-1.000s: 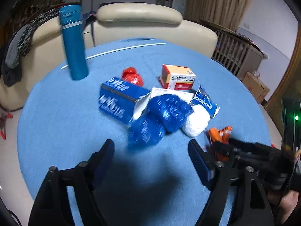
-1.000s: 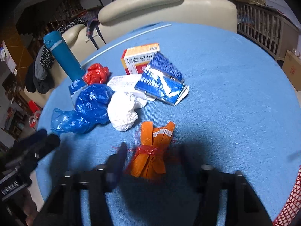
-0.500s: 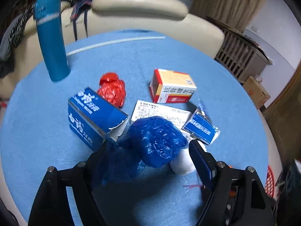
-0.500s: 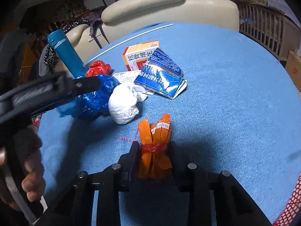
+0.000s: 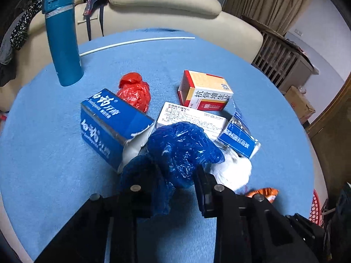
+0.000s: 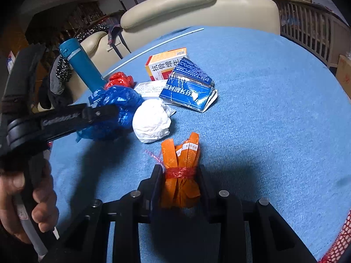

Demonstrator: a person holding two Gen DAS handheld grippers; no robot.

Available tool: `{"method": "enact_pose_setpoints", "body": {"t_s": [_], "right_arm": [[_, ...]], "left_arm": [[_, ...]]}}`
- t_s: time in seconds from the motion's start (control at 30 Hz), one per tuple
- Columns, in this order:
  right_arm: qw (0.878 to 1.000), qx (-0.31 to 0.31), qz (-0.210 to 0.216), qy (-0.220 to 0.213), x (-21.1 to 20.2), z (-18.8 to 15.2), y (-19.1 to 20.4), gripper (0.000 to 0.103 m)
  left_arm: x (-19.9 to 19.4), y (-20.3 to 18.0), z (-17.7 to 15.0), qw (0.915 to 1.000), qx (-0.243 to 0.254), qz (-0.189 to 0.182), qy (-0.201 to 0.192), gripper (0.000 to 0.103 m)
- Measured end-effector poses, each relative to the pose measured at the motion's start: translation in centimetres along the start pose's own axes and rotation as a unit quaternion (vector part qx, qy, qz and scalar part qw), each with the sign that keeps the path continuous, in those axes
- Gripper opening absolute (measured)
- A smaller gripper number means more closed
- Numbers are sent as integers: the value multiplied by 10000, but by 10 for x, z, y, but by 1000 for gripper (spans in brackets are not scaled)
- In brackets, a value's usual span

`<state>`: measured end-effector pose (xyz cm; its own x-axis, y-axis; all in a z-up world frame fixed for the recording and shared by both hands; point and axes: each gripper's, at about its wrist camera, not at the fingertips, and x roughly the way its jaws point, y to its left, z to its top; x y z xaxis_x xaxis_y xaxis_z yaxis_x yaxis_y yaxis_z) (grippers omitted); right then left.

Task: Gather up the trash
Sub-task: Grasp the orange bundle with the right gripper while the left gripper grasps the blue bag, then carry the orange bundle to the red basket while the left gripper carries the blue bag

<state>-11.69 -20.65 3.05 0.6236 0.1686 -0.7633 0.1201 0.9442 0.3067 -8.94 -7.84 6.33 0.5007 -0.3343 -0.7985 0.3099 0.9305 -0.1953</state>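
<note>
Trash lies on a round blue table (image 5: 43, 164). My left gripper (image 5: 175, 175) is shut on a crumpled blue plastic bag (image 5: 182, 146), also seen in the right wrist view (image 6: 118, 107). My right gripper (image 6: 180, 175) is shut on an orange packet bundle (image 6: 179, 162) tied with red string; its tip shows in the left wrist view (image 5: 262, 191). Beside them lie a white paper wad (image 6: 151, 122), a blue toothpaste box (image 5: 111, 122), a red bag (image 5: 135, 92), an orange-white medicine box (image 5: 206, 92), a leaflet (image 5: 193, 116) and a flattened blue carton (image 6: 188, 87).
A tall blue bottle (image 5: 62, 37) stands at the table's far left. A thin white rod (image 5: 136, 42) lies along the far edge. A cream sofa (image 5: 166, 2) is behind the table. A red mesh basket (image 6: 342, 241) sits at the lower right, off the table.
My left gripper moved forward and closed on the blue bag. My right gripper closed on the orange bundle.
</note>
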Motion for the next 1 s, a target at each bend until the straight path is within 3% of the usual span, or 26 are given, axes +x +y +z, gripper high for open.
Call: {"method": "enact_pose_setpoints", "body": {"t_s": [0.33,0.57,0.7,0.73,0.77,0.8,0.87,0.97,1.0], "right_arm": [[9998,28,58,-176,-18,-8,1,27],[9997,31,48,-221,-28,-15,-1,20],[9998,57,-70,-174,-28,-16,-2,22],[9997,28,-177,-193,-29,-16,-2,24],[9995,-51,-263,-187,-29,-15,0,34],[9993,-158,-284,-158,-28,-15,2,50],[9990,-359,-227,-126,-27,-17,8,62],[9982,-562,-197,43,-18,-21,15,58],[9979,-610,-194,107,-14,-24,16,38]], "left_arm": [[-54,6,-28,9989,108,75,-439,29],[-60,5,-37,9988,117,36,-477,29],[-64,3,-42,9987,167,17,-471,29],[-65,2,-42,9987,180,18,-473,29],[-66,2,-43,9987,186,20,-476,29],[-66,2,-44,9987,193,16,-472,29],[-66,2,-45,9988,197,13,-458,30],[-64,2,-47,9989,197,7,-427,30],[-63,1,-47,9989,211,13,-420,30]]}}
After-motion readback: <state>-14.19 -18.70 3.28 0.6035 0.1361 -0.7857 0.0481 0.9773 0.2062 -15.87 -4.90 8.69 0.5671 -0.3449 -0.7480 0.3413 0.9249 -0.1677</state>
